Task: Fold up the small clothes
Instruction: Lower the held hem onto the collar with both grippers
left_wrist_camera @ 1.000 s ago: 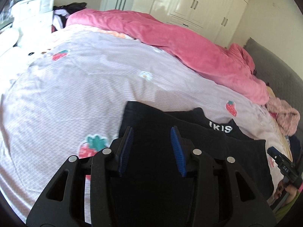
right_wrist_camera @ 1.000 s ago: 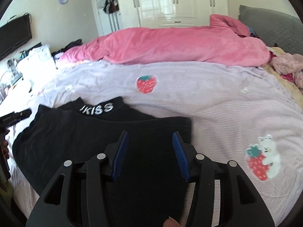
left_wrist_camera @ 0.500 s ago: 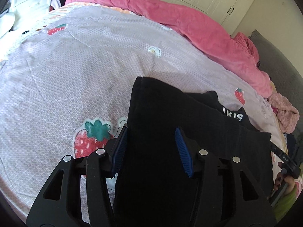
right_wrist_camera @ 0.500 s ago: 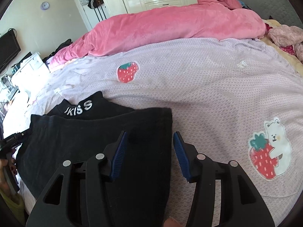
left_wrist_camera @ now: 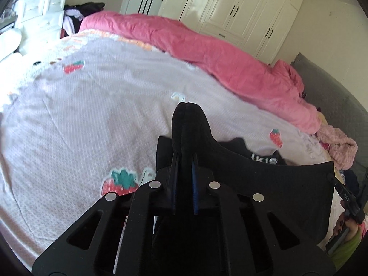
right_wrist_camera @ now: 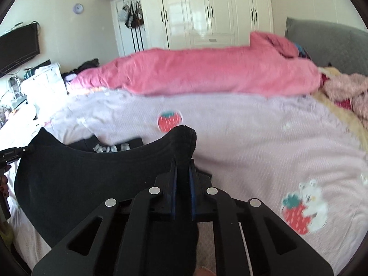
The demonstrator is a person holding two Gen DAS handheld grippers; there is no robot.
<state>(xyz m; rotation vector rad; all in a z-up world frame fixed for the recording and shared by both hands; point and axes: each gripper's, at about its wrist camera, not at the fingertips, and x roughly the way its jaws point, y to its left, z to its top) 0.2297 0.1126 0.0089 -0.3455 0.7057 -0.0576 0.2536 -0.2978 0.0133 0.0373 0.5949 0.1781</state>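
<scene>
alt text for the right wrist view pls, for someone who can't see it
The right gripper, seen from just behind its two fingers, is shut on a corner of a black garment, holding that edge up off a lilac bedsheet printed with strawberries. A rumpled pink duvet lies across the far side of the bed, with white wardrobes behind it.
</scene>
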